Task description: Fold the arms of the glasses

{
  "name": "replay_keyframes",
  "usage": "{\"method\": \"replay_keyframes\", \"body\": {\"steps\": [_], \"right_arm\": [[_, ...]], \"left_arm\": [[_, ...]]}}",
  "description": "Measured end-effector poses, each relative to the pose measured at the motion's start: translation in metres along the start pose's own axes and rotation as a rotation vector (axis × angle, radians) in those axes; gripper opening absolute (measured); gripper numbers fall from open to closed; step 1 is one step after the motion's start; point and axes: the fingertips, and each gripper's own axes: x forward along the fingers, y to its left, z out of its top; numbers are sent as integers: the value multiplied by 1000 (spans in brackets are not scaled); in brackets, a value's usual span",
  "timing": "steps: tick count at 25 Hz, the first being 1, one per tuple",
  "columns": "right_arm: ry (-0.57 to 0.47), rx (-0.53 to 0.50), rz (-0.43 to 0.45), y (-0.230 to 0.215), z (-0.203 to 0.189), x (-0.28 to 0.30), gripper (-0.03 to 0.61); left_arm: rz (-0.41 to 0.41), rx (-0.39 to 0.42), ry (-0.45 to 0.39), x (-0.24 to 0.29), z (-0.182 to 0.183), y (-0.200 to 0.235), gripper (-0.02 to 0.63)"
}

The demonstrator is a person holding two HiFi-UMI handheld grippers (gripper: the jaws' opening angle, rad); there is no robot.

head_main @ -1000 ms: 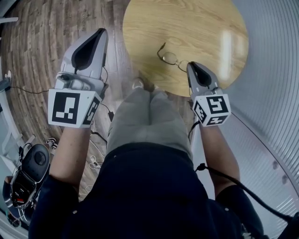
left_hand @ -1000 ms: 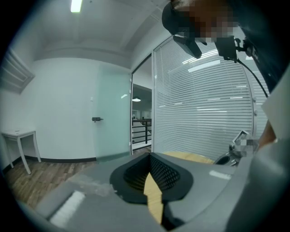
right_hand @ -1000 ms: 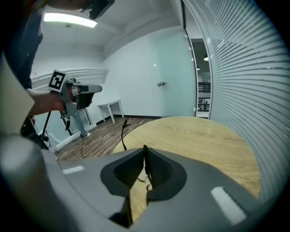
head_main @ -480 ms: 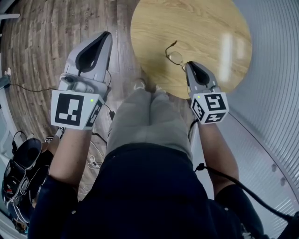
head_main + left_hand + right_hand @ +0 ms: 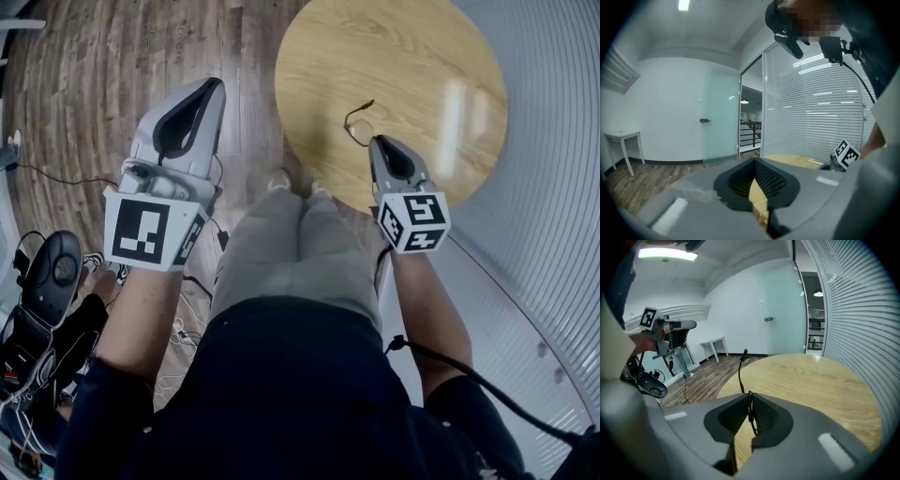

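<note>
The thin dark-framed glasses (image 5: 357, 126) are over the near edge of the round wooden table (image 5: 403, 56), and my right gripper (image 5: 377, 141) is shut on them. In the right gripper view the frame is pinched between the pads of the right gripper (image 5: 750, 395). One arm of the glasses (image 5: 740, 372) rises up and away from the jaws, unfolded. My left gripper (image 5: 214, 86) is held out over the wooden floor, left of the table and well apart from the glasses. In the left gripper view the left gripper (image 5: 753, 162) has its pads together with nothing in them.
Slatted blinds (image 5: 553, 187) curve round the table's right side. A black seat and cables (image 5: 52, 272) lie on the floor at the left. The person's grey trouser legs (image 5: 300, 244) reach to the table's near edge. A small white side table (image 5: 715, 343) stands by the far wall.
The right gripper has sunk slightly with the glasses still in its jaws. The left gripper has drifted a little. The table now sits further right in the head view.
</note>
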Motion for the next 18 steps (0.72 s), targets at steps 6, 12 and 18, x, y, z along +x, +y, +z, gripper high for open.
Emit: {"method": "replay_keyframes", "body": {"steps": [6,12,18], "right_arm": [[44,-15,11,4,2,18,31],[60,7,21,3,0,31,31],[102,16,39,4,-7,48,31]], "left_arm": [[6,-16,9,0,-3,9,2],[15,-25,14,0,-8,17,2],[25,-40,29,-2,-19,17,2]]}}
